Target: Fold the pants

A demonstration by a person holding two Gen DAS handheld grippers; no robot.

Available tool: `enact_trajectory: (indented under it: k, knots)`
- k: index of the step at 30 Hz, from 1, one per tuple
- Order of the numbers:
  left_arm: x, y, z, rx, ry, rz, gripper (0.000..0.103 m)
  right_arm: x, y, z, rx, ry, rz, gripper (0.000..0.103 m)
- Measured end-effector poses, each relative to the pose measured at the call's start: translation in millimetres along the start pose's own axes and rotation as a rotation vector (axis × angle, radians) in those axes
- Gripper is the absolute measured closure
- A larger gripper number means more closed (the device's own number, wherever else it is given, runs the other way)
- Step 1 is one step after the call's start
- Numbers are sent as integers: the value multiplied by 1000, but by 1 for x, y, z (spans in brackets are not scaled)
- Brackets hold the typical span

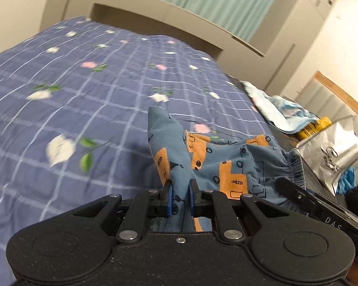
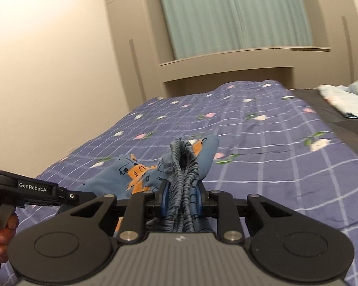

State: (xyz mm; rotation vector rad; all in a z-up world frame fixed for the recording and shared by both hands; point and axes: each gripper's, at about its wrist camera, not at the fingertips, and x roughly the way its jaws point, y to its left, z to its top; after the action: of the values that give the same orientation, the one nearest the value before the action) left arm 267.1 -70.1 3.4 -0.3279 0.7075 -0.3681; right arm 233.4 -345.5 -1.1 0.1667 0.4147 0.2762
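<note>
Left tongs (image 1: pixel 181 199): blue pads pinched nearly shut on a fold of the pants (image 1: pixel 217 164), a narrow ridge of blue cloth with orange patches and dark line drawings standing up between them. The rest of the pants drapes off to the right of these tongs onto the bed (image 1: pixel 83 100); the gathered elastic waistband sits at the far right.

Right tongs (image 2: pixel 181 199): closed to a narrow gap around the bunched, ribbed waistband of the same pants, several layers stacked between the pads. Printed cloth trails from there to the left, toward the other tool.

Writing: "GenRobot.AI" in white on the side of the left tool, seen from the right wrist view, with a hand (image 2: pixel 2 236) wrapped around its handle. "DAS" is readable on the black tool at the right edge of the left wrist view; further letters are cut off.

Beyond the left tongs, to the right: a silver foil bag (image 1: pixel 331 152) with dark print too blurred to read, a yellow package (image 1: pixel 312 126), and a pale blue cloth (image 1: pixel 279 109). The bedspread is purple-blue check with white and pink flowers.
</note>
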Motion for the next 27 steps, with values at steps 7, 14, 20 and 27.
enact_trajectory:
  k: [7, 14, 20, 27]
  knots:
    - [25, -18, -2, 44, 41, -18, 89, -7, -22, -10, 36, 3, -81, 78]
    - [34, -17, -12, 40, 69, 2, 89, -2, -31, -25, 69, 43, -97, 77]
    - [35, -14, -14, 27, 83, 14, 87, 1, -36, -30, 102, 62, -105, 76]
    - [30, -16, -13, 9, 80, 23, 66, -5, -39, -31, 112, 66, -122, 56]
